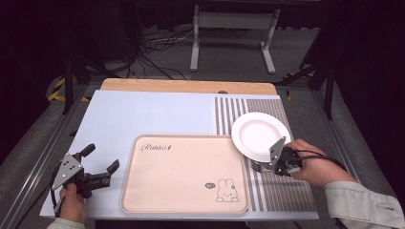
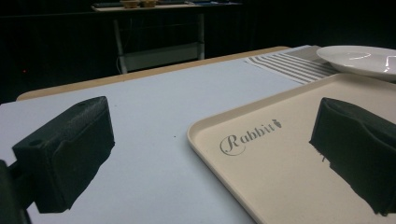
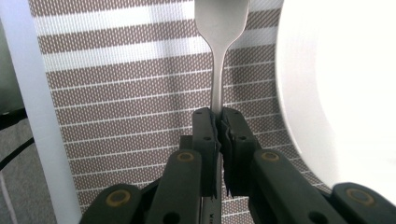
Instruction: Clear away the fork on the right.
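My right gripper [image 1: 279, 160] [image 3: 218, 117] is shut on the handle of a silver piece of cutlery [image 3: 218, 70], whose head runs off the top of the right gripper view. It is held just above a brown-and-white striped placemat [image 1: 282, 191] [image 3: 130, 93], beside a white plate [image 1: 260, 136] [image 3: 345, 93]. My left gripper [image 1: 101, 158] [image 2: 210, 154] stands open with nothing between its jaws, at the left edge of a beige tray [image 1: 181, 176] [image 2: 289, 186] printed with "Rabbit".
A pale blue mat [image 1: 143, 114] covers the wooden table [image 1: 186, 86] under the tray. The plate [image 2: 359, 60] overlaps the tray's far right corner. Beyond the table are a white stand [image 1: 234, 28] and cables on the floor.
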